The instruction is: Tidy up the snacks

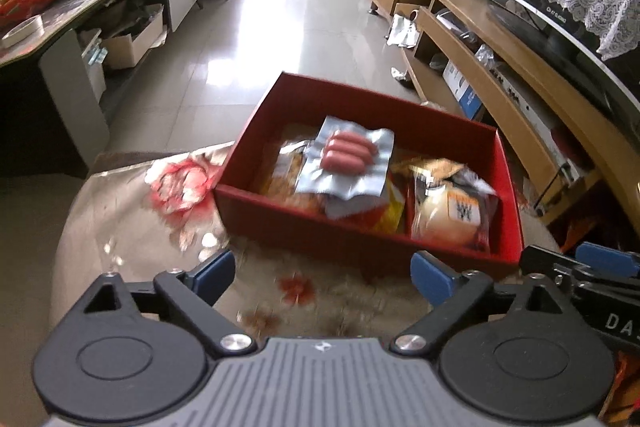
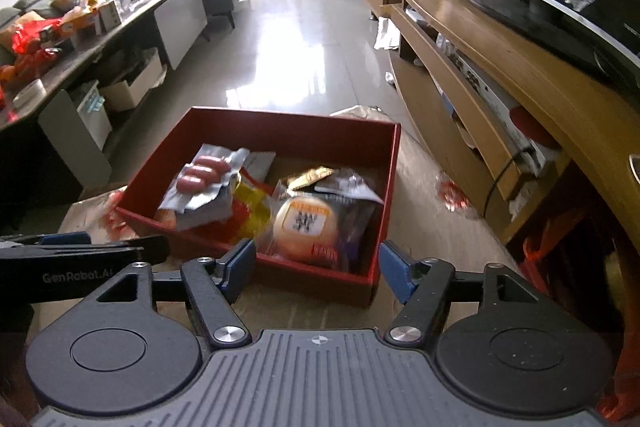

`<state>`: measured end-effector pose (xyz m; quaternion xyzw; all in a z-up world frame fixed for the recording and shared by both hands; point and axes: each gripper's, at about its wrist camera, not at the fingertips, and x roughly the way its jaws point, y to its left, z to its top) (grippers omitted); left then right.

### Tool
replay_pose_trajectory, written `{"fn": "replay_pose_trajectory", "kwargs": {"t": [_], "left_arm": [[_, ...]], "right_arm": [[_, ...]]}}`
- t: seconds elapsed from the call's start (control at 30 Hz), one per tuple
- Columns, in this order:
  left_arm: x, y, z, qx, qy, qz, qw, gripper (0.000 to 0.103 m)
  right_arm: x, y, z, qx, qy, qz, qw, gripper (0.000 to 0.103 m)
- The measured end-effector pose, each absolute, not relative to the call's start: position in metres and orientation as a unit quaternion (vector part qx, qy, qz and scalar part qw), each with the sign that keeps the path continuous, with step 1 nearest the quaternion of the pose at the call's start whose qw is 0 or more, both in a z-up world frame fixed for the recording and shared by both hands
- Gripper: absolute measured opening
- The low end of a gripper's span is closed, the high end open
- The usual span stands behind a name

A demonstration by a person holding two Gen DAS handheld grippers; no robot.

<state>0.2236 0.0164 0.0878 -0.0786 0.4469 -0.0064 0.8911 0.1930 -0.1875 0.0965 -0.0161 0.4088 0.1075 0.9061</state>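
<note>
Before the red box [image 1: 372, 251] of snacks — both grippers' fingers [image 1: 218, 273] [image 2: 238, 263] spread, holding nothing.

"GenRobot.AI" on left claw [image 2: 86, 247]

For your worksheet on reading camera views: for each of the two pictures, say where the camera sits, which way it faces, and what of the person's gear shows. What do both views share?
Left wrist view: sits on the left gripper, faces forward and down at the red box; its open blue fingers show, with the right gripper at its right edge.
Right wrist view: sits on the right gripper, faces the same way; open fingers show, left gripper at left.
Shared: red box, sausage pack, round bun, tiled floor.
</note>
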Motion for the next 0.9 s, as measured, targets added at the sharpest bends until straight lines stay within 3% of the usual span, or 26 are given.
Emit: {"fn": "replay_pose_trajectory", "kwargs": {"t": [0.9], "left_arm": [[0.114,0.013,0.071,-0.034,0.432,0.021,0.901,0.103]], "right_arm": [[0.091,-0.190,0.072,-0.014,0.429,0.088,0.899,0.081]]}}
